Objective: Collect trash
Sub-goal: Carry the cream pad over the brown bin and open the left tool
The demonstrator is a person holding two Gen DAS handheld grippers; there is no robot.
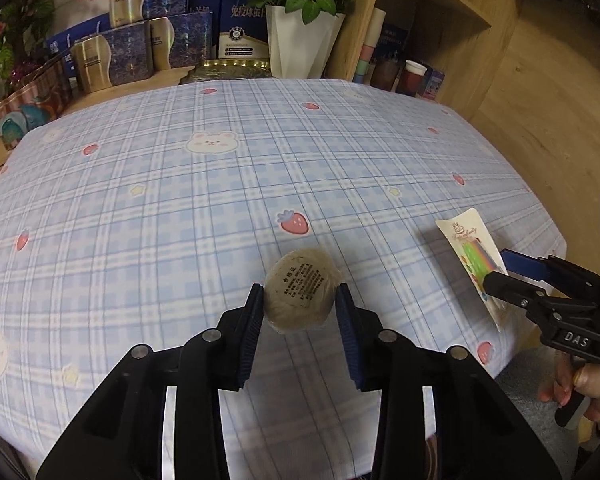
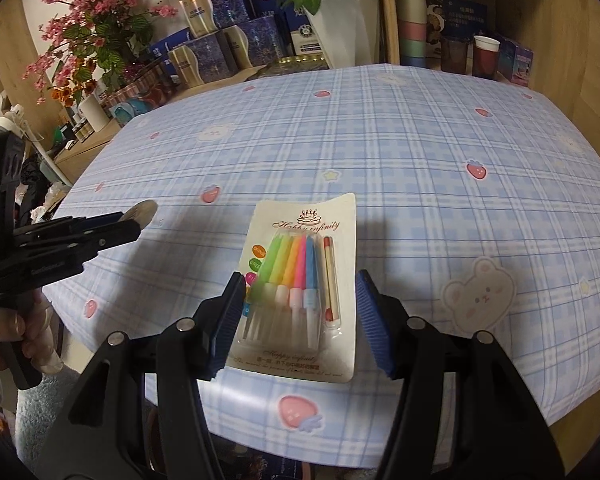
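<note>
The left tongs (image 1: pixel 300 308) are clamped on a round, flat, beige packet (image 1: pixel 300 290) with dark print on its face; both blue pads press its sides, and it appears to be lifted just clear of the table (image 1: pixel 180 200), though the view from above makes that hard to judge. The right tongs (image 2: pixel 300 312) grip a card of birthday candles (image 2: pixel 304 288): the left pad sits against the blister edge, while the right pad looks slightly off the card's edge in its own view. From the left wrist camera, the card stands tilted up off the cloth, pinched between the right tongs' fingers (image 1: pixel 524 264). A hand (image 1: pixel 584 384) squeezes that tool's handle at the near right corner of the table. The table carries a pale blue plaid cloth with strawberries and bears. Beyond its far edge stand shiny blue and gold boxes (image 1: pixel 140 44), a white vase of red roses (image 1: pixel 300 36), and a wooden shelf (image 1: pixel 440 32) holding stacked cups (image 2: pixel 412 20)
</note>
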